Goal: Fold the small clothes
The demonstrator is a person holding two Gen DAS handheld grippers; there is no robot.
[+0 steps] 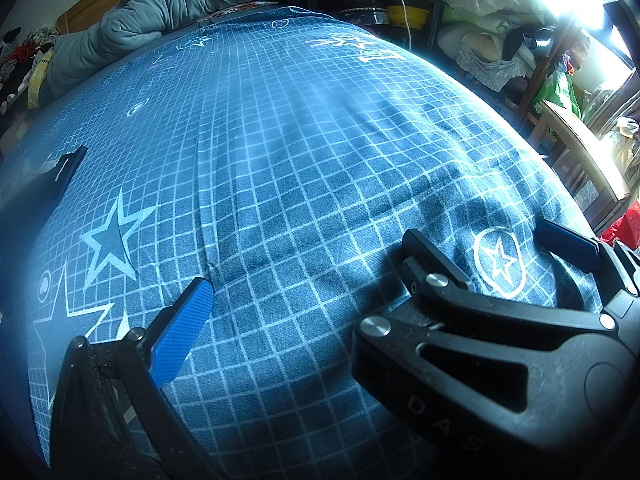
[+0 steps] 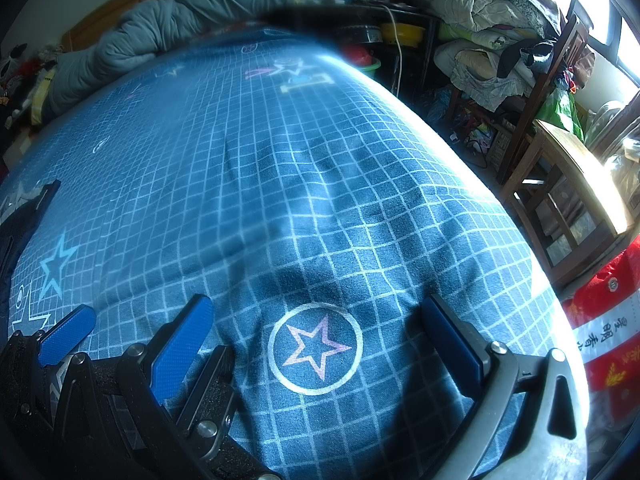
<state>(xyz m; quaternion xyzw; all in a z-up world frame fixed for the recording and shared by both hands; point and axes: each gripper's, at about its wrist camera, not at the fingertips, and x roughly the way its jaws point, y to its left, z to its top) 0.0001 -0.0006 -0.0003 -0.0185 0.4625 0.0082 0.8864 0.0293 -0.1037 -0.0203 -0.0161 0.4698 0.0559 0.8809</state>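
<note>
No small garment visible on the bed (image 2: 320,200). Left claw (image 1: 132,236) and right claw (image 2: 316,336) both wide, empty. Expect light, limp cloth; pinch corners.

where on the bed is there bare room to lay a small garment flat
The middle of the checked bedsheet is bare, bordered by the grey quilt at the far end and both open grippers, left gripper and right gripper, at the near edge. Crowded: the chair and piled bedding beyond the bed's right side.
</note>
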